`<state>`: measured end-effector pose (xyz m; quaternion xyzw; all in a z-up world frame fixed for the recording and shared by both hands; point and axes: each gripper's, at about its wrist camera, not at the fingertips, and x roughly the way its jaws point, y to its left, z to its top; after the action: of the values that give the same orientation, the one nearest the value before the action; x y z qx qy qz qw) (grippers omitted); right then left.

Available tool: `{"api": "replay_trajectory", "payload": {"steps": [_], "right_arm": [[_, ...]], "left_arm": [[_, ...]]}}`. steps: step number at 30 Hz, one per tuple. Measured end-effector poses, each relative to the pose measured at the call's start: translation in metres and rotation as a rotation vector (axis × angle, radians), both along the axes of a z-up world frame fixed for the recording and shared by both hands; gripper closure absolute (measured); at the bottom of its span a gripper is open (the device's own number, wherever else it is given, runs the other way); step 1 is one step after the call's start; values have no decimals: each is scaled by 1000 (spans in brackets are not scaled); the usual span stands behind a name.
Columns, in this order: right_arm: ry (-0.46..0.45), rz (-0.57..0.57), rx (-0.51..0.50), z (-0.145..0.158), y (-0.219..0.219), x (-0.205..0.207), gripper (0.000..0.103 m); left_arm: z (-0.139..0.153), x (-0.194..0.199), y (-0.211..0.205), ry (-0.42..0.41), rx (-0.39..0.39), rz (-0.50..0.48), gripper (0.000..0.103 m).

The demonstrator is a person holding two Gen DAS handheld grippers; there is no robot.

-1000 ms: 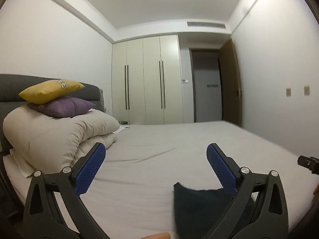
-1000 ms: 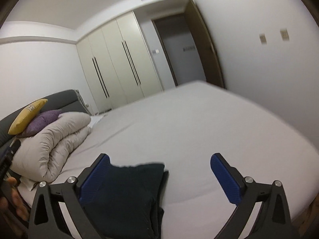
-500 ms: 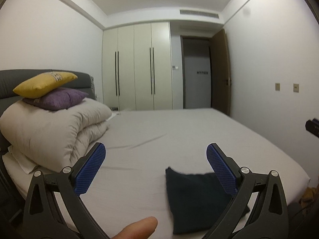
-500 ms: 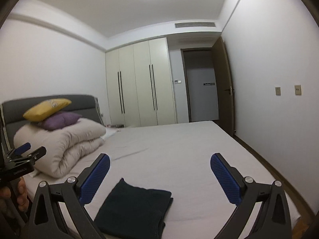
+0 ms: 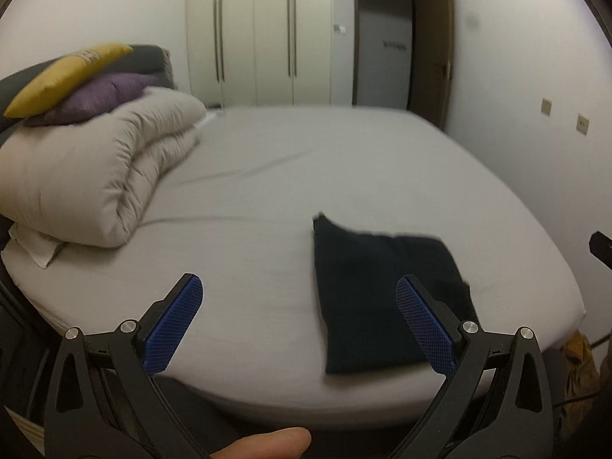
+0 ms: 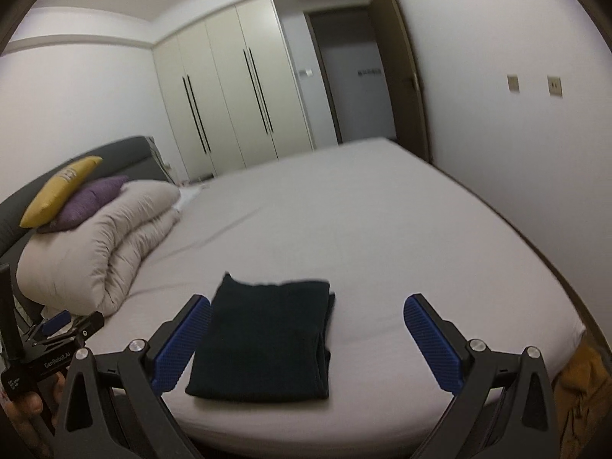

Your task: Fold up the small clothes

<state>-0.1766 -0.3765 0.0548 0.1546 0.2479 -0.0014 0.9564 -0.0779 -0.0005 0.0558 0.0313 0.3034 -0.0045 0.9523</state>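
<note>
Hovering off the near edge of the bed (image 5: 344,160), both grippers empty. Left gripper (image 5: 298,325) held with fingers spread wide, blue pads (image 5: 172,329) clear of everything, aimed across the mattress. Right gripper (image 6: 306,342) same story — fingers wide apart, nothing between them, blue pads (image 6: 432,348) above the sheet edge.

Dark folded cloth (image 6: 264,338) lying flat on the grey sheet near the bed's near edge, a neat rectangle with stacked layers showing along its right side. Sits toward the right finger in the left wrist view (image 5: 382,298), toward the left finger in the right wrist view. Not touched by either gripper as far as visible; can't tell height above it.

Rolled beige duvet (image 5: 95,179) at the head end on the left, well apart from the cloth, with a purple cushion (image 5: 99,99) on top and a yellow cushion (image 5: 65,76) leaning on that. Grey headboard (image 6: 126,157) behind. Cream wardrobe (image 6: 233,91) and dark doorway (image 6: 355,88) at the far wall. Left gripper also seen at the left edge of the right wrist view, held in a hand (image 6: 26,417) — labelled body visible. Fingertip (image 5: 264,441) poking in at the bottom of the left wrist view. Slight motion blur in both views.
</note>
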Motion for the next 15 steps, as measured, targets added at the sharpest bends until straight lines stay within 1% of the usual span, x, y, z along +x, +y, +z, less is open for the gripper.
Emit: {"api": "replay_trajectory", "payload": {"steps": [2,5,8,11,15], "right_arm": [[28,-3,1,-6,3,2,0],[57,-2,-2,-13,9,4,0],[92,12,2,-23,16,7,0],[124,35,-18,-30,25,9,0],[139,55,-26,-35,32,12,0]], "left_arm": [[-6,5,-5,15,25,-25,0],[-18,10,-10,18,62,-28,0],[-28,19,-8,37,47,-36,0],[-36,23,-9,51,42,-38,0],[-48,27,-13,90,12,-55,0]]}}
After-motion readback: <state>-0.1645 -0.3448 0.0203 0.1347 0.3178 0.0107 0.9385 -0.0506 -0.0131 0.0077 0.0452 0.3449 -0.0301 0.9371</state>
